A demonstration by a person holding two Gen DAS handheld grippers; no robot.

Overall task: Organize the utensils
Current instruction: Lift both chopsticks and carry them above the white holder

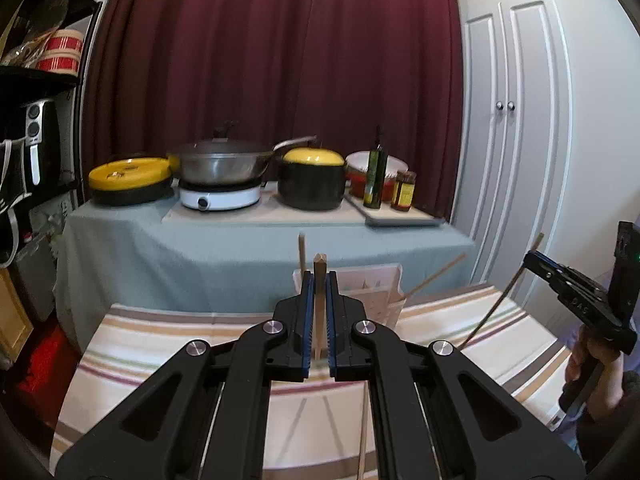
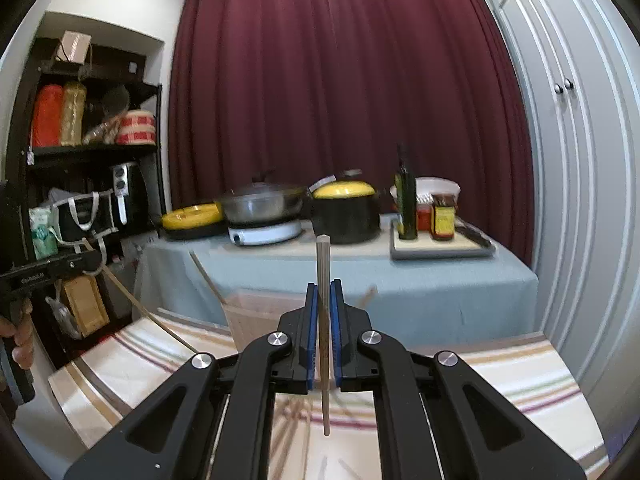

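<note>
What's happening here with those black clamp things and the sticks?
A person is sorting chopsticks using a hand-held gripper in each hand. The left gripper is shut on a wooden chopstick, and the right gripper is shut on another chopstick. Both are held above the striped cloth, near a pale holder that already has chopsticks in it.

Behind, a dark red curtain (image 1: pixel 280 60) and white cupboard doors (image 1: pixel 516 140) to its right. On the far desk (image 1: pixel 240 248), draped in grey-blue cloth: near its left edge a flat yellow-lidded pan (image 1: pixel 128 178); beside it a lidded wok (image 1: pixel 224 162) on a white hotplate (image 1: pixel 220 196); then a black pot with yellow lid (image 1: pixel 312 178). Toward the right edge, a dark oil bottle (image 1: pixel 376 172) and a jar (image 1: pixel 404 191) on a tray. At left, black shelving (image 2: pixel 92 152) with an air fryer (image 2: pixel 124 192).
</note>
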